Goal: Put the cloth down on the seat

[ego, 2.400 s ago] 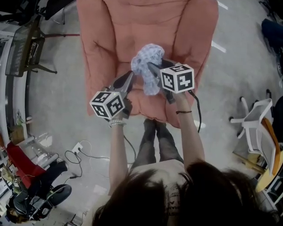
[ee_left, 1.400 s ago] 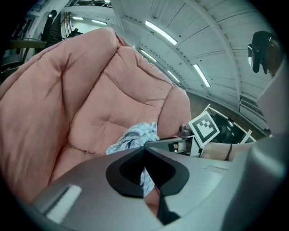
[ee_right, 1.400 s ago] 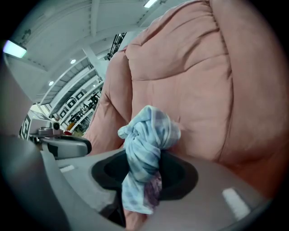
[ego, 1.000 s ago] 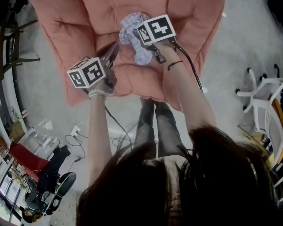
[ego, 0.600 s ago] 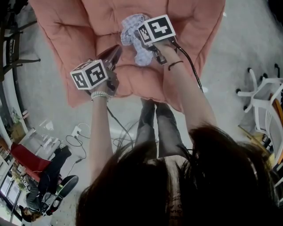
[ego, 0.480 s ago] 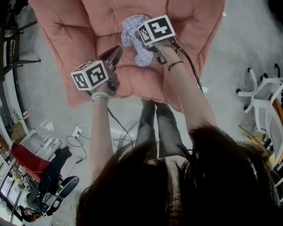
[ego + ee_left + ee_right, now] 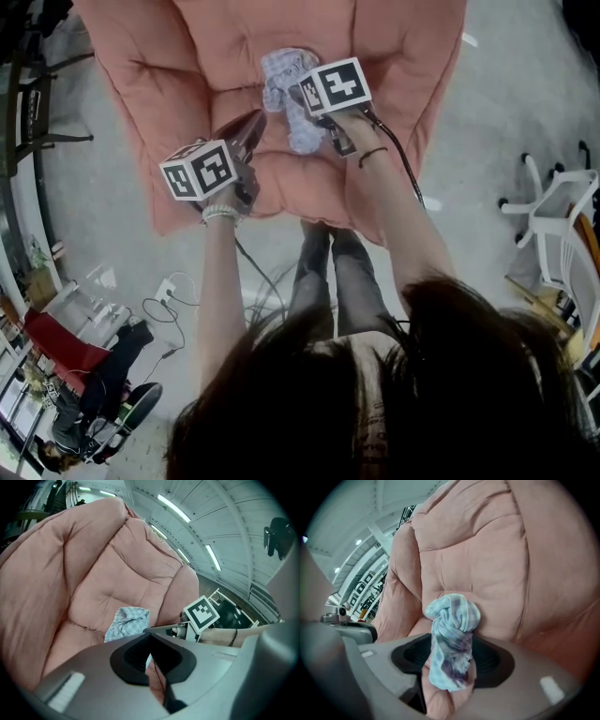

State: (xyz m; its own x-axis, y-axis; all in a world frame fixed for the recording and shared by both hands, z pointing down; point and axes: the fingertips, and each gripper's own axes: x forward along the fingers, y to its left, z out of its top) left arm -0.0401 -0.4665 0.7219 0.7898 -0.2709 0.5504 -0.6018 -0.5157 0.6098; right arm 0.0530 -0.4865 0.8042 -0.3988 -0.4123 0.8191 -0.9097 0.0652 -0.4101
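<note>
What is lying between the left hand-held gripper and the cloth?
Only bare pink seat cushion; the left gripper view shows nothing else separating the left hand-held gripper from the cloth.

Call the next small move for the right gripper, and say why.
Probably draw the right gripper straight back off the cloth. Its jaws are opening, and the bunched checked cloth between them already rests on the pink seat cushion, so the drop looks done. Pulling back slowly should keep the jaws from dragging it.
</note>
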